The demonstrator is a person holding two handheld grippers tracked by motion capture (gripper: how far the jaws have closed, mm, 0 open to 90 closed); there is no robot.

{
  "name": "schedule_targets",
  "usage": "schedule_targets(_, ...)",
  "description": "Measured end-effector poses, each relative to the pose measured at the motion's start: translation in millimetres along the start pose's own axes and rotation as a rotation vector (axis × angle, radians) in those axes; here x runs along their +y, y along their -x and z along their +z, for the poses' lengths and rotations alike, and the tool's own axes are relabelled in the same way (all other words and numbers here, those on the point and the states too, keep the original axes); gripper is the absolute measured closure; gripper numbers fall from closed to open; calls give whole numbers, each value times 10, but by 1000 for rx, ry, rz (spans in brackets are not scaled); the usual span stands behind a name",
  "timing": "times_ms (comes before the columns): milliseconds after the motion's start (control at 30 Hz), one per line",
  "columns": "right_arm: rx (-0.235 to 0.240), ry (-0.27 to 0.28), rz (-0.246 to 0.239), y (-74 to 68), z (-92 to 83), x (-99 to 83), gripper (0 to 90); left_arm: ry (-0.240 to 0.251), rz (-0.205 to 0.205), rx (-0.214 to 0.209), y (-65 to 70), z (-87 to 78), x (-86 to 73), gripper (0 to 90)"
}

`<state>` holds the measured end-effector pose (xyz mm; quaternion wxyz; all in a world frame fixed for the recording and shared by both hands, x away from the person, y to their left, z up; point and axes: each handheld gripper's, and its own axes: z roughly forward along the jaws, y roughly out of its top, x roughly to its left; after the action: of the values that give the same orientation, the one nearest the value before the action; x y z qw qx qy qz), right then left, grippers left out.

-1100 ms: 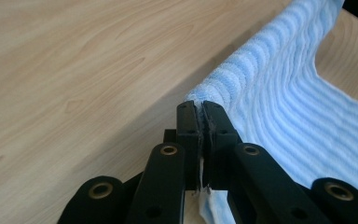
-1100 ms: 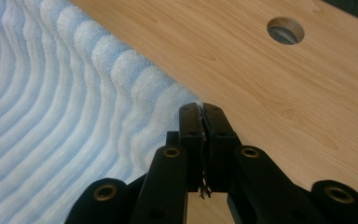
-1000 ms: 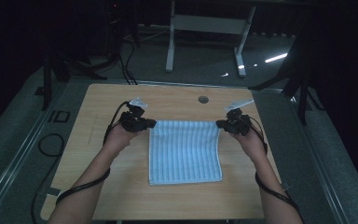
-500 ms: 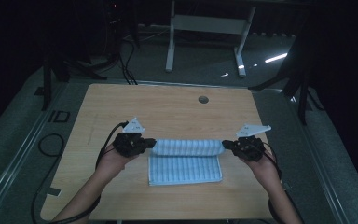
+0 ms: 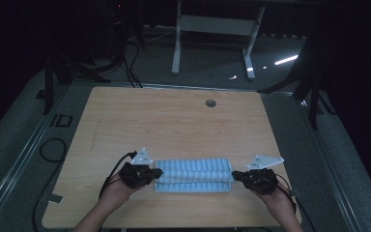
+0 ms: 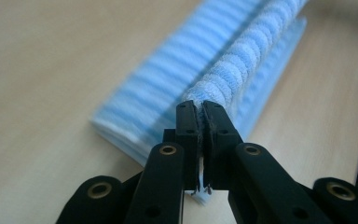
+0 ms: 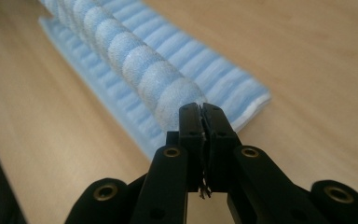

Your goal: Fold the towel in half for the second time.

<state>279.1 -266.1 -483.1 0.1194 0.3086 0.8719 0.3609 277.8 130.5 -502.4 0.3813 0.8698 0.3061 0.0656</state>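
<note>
A blue-and-white striped towel (image 5: 193,173) lies folded over itself near the front edge of the wooden table (image 5: 174,121). My left gripper (image 5: 156,173) is shut on the towel's left corner, and the raised fold of the towel (image 6: 242,65) runs away from its jaws. At the towel's right corner my right gripper (image 5: 235,177) is shut on the cloth too, with the rolled edge of the towel (image 7: 135,60) stretching off from its jaws. Both hands hold the folded-over edge low above the lower layer.
A small round hole (image 5: 210,103) sits near the table's far edge. A cable (image 5: 53,150) loops on the floor to the left. A white metal frame (image 5: 212,29) stands behind the table.
Both grippers have drawn the towel's far edge toward the front of the table and lowered it. The flat towel is now folded over itself into a narrow band.
</note>
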Motion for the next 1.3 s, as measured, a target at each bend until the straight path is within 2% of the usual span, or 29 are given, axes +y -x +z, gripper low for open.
schedule_targets(33,3,-2,4,-17,5,-27,874,2,-8,-5,26,39,-91,849)
schedule_targets(67,29,-7,13,-68,25,-120,864,-4,-17,-15,27,45,-112,838)
schedule_targets(100,43,-15,26,-80,31,-149,834,-14,-23,-8,27,46,-134,799)
schedule_targets(133,70,-18,40,-93,35,-186,782,-16,-25,15,28,32,-154,729)
schedule_targets(167,82,-11,45,-112,17,-220,770,-10,-30,24,26,14,-165,635)
schedule_targets(200,75,-7,43,-122,-10,-232,745,-9,-46,18,11,-5,-170,589)
schedule_targets(233,71,-2,44,-125,-40,-230,722,-5,-57,12,-4,-18,-170,588)
schedule_targets(300,46,12,34,-123,-84,-205,723,-6,-55,-2,-23,-25,-153,559)
schedule_targets(400,26,5,25,-100,-62,-153,709,1,-53,-27,-21,-14,-111,553)
schedule_targets(500,42,1,8,-107,9,-108,702,17,-49,-42,-14,-19,-62,533)
schedule_targets(633,34,-21,-13,-98,140,-23,692,17,-56,-43,-71,-34,14,507)
schedule_targets(733,32,-30,-14,-75,222,32,681,-16,-54,-41,-83,55,34,507)
schedule_targets(800,35,-38,-18,-56,292,52,681,-44,-50,-61,-77,143,28,506)
schedule_targets(900,39,-51,-16,-37,406,69,676,-52,-61,-80,-69,243,26,507)
schedule_targets(1000,38,-66,-15,-18,473,75,669,-55,-57,-76,-61,289,23,507)
schedule_targets(1067,28,-80,-16,14,537,71,660,-78,-45,-72,-68,364,7,507)
schedule_targets(1200,12,-127,-15,76,673,42,646,-112,-52,-53,-146,466,-39,507)
schedule_targets(1300,15,-126,-13,112,764,23,641,-93,-73,-52,-197,472,-55,510)
